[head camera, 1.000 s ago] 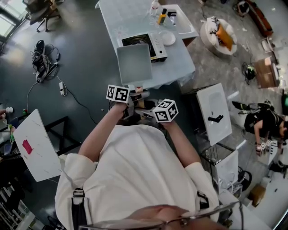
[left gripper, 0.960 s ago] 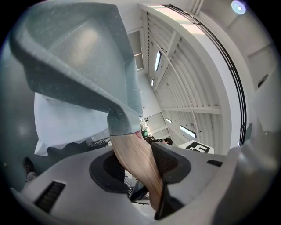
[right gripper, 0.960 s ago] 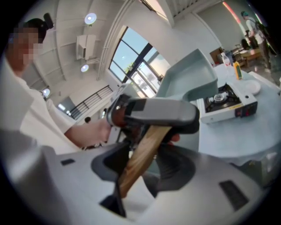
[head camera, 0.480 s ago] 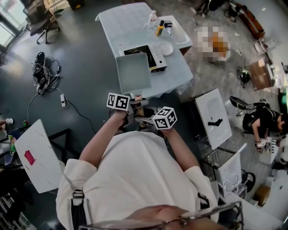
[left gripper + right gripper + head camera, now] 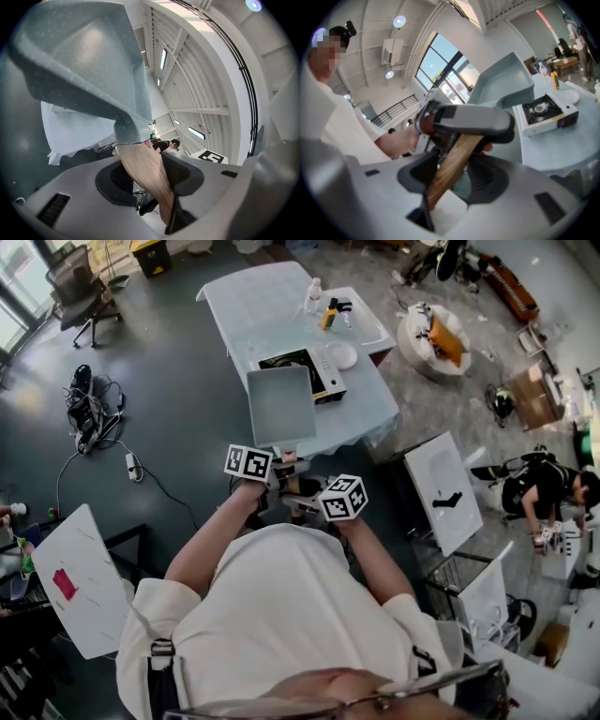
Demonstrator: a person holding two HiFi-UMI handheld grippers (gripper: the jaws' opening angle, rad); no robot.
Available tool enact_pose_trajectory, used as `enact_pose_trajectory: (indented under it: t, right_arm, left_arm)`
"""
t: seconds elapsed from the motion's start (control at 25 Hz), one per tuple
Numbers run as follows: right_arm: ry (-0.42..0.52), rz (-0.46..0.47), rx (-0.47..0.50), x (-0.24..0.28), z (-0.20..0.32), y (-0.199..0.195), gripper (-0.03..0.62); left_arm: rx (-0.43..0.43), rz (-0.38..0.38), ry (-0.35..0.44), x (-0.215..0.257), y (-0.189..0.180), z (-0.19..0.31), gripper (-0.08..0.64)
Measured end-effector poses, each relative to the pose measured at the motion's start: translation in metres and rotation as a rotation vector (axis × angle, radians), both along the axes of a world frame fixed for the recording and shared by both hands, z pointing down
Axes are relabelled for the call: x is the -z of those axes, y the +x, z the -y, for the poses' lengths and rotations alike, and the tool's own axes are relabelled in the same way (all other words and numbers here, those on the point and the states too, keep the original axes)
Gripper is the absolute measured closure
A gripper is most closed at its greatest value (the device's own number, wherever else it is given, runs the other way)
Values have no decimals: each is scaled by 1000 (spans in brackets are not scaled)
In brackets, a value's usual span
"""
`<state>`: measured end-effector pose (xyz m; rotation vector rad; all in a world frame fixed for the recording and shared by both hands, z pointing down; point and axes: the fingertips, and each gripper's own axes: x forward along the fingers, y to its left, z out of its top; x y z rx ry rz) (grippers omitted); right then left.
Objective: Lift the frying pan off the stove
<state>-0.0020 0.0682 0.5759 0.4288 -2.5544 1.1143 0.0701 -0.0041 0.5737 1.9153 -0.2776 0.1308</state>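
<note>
A square grey-green frying pan (image 5: 279, 406) with a wooden handle (image 5: 145, 173) hangs in the air in front of the table, clear of the portable stove (image 5: 305, 371). My left gripper (image 5: 278, 468) is shut on the handle just below the pan's neck; in the left gripper view the pan (image 5: 84, 61) fills the upper left. My right gripper (image 5: 302, 499) sits at the handle's lower end. There the handle (image 5: 450, 164) runs slantwise between the jaws, close to one pad, with a gap at the other. The left gripper (image 5: 464, 122) shows across it, the stove (image 5: 546, 115) beyond.
The table (image 5: 375, 409) under a pale cloth also holds a white plate (image 5: 341, 355), a bottle (image 5: 313, 294) and small items at its far end. A white board (image 5: 445, 488) stands right, another (image 5: 80, 577) left. Cables (image 5: 89, 409) lie on the floor.
The head view has drifted, so the table sits lower in frame. Pan and both grippers keep nearly the same places relative to each other.
</note>
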Motion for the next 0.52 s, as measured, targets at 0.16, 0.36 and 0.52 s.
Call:
enact_pose_trajectory:
  t: [0.16, 0.36, 0.52]
  right_arm:
    - [5, -2, -6, 2, -1, -1, 380]
    - [4, -1, -14, 2, -4, -1, 380]
    - [6, -4, -14, 1, -7, -1, 379]
  left_arm:
    - [-10, 1, 5, 3, -1, -2, 377]
    - [-16, -4, 2, 4, 0, -6, 377]
    - [-14, -8, 3, 2, 0, -8, 377]
